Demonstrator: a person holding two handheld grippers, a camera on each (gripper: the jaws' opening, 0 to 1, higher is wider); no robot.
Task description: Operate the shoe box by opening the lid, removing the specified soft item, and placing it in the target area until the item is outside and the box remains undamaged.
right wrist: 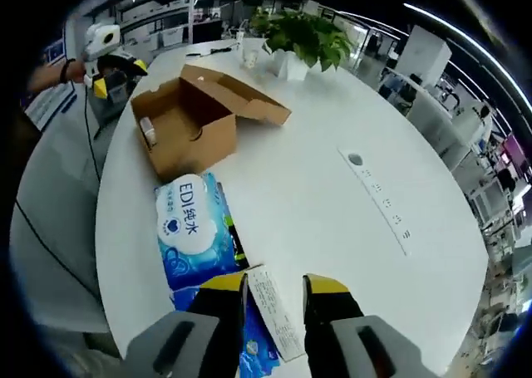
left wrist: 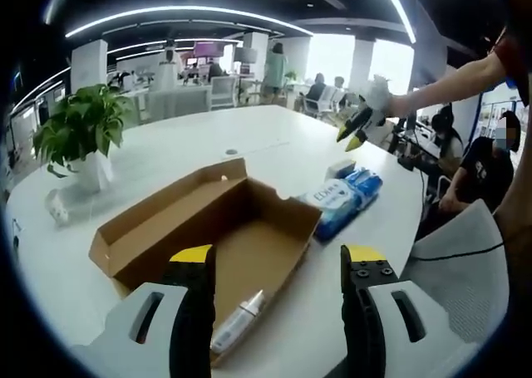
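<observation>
Now, box (left wrist: pixel 208 228): I see lid open.
Wipes pack (right wrist: pixel 195 233): soft, light, slippery; I'd pinch its edge.
Left gripper (left wrist: pixel 278 266): jaws apart, empty.
Right gripper (right wrist: pixel 274 291): jaws parted, empty.

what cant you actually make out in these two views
- White tube in the cardboard box: left gripper view, lower end hidden behind the left gripper; label too blurred to read.
- Blue wipes pack: right gripper view, near end covered by the right gripper.
- Box floor: right gripper view, mostly hidden by its near wall.
- Paper slip: print too small.
</observation>
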